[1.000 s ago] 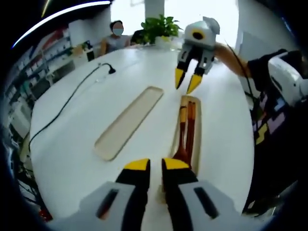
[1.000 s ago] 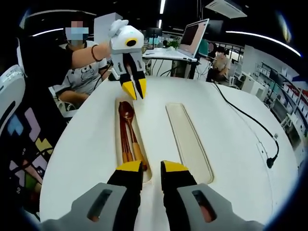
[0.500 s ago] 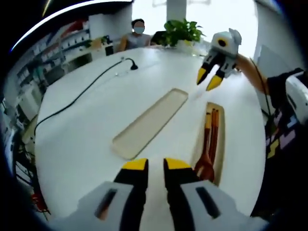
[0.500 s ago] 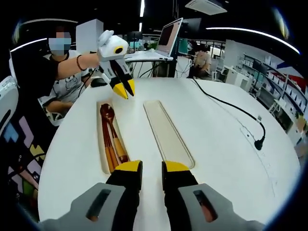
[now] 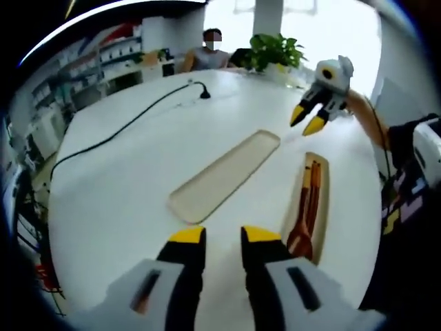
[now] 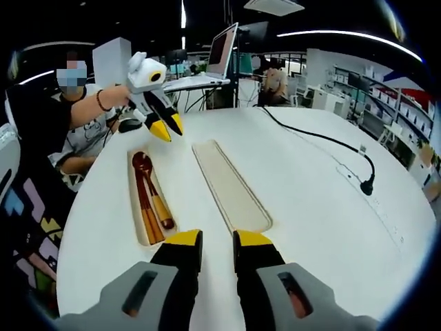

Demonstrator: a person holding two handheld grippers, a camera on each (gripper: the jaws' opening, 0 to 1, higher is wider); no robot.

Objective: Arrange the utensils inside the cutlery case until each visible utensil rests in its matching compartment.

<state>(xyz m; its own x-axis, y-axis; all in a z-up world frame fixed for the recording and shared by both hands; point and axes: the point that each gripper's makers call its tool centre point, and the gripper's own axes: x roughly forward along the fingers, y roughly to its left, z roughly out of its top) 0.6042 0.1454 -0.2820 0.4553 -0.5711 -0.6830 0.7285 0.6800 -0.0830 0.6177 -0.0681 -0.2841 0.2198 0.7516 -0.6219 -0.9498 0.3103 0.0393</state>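
Spanning an open office, a round white table [image 6: 331, 207] carries a black cable [image 6: 324, 141]. Near its edge by the person lies a beige cutlery case tray [image 6: 136, 227] holding a wooden spoon [image 6: 142, 169] and chopsticks [image 5: 311, 189], beside an empty beige lid [image 6: 231, 189]. Both the left gripper [image 5: 224, 238] and right gripper [image 6: 209, 241] hover above, slightly parted, gripping nothing.

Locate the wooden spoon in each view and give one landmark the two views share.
Left gripper view: the wooden spoon lies in the case half at lower right, bowl nearest the camera, just right of this view's own jaws.
Right gripper view: the wooden spoon lies in the case half at left of centre, bowl at the far end, beside the chopsticks.
Shared landmark: the empty tray lying alongside.
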